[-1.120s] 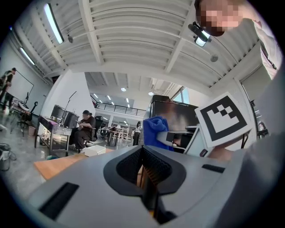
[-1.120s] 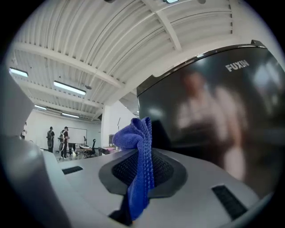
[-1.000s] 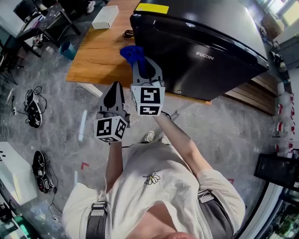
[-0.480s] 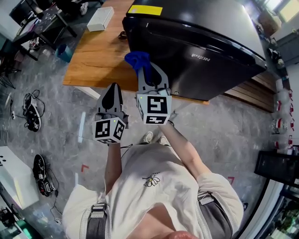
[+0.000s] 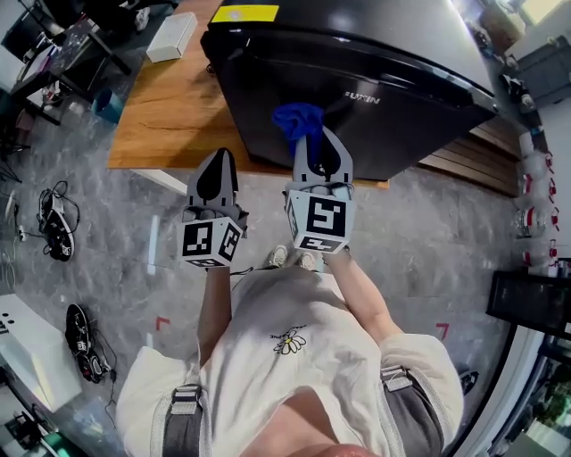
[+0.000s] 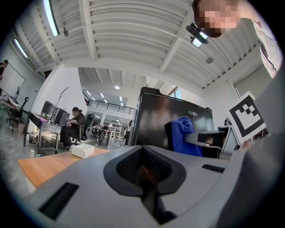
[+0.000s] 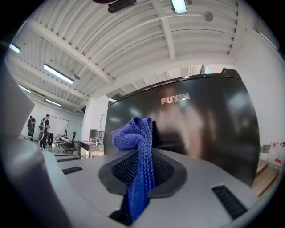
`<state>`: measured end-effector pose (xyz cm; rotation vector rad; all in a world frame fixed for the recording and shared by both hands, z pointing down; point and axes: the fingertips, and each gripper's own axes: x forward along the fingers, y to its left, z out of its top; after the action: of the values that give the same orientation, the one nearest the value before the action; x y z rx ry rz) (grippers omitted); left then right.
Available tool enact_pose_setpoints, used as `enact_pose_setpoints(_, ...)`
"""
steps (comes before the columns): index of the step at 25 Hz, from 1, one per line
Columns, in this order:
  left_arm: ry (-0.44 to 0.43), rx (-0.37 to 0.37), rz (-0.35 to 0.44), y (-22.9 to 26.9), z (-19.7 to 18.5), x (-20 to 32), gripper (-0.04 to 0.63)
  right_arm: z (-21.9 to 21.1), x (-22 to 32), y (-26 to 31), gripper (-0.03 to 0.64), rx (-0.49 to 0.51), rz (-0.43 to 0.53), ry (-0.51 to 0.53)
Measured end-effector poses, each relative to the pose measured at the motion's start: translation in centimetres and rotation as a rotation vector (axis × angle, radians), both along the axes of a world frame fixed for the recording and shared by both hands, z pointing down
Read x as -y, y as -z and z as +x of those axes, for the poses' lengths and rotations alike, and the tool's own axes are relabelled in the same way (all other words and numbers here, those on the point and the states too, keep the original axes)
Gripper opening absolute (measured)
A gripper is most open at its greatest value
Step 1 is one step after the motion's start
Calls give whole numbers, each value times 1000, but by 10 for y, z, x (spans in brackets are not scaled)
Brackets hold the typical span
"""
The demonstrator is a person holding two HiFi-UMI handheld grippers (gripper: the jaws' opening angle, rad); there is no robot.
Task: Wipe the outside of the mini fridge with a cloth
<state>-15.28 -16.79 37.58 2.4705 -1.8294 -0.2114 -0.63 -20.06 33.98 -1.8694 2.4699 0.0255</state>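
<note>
Gripping a blue cloth (image 7: 133,133), the right gripper (image 7: 140,171) had its jaws closed on the fabric, which was pinched between them and stood up above them in a folded bunch. In the head view this bunch lay over the lower front of the black mini fridge (image 5: 357,54), under the brand letters on the door. Whether the cloth really touched the door I could not tell; in the right gripper view it was at least very near to the glossy surface.

To the left of it, the left gripper (image 5: 214,178) had its jaws pressed together with nothing between them. It hung over the front edge of the wooden tabletop (image 5: 169,107), beside the fridge and apart from it, and just beside the right gripper.

The mini fridge stood on this tabletop, with a yellow label (image 5: 244,13) on its top. A white box (image 5: 172,36) lay further back on the tabletop, left of the fridge. Below was a grey floor (image 5: 107,223), and on it, far to the left, lay a dark shoe (image 5: 76,330).
</note>
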Motion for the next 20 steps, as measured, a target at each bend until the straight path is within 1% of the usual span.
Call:
enact_pose_setpoints(9, -99, 17, 16, 5, 45, 4, 5, 76, -11, -2, 61, 13, -11, -150)
enact_pose_setpoints(20, -130, 19, 17, 6, 62, 3, 5, 170, -21, 2, 61, 9, -4, -367)
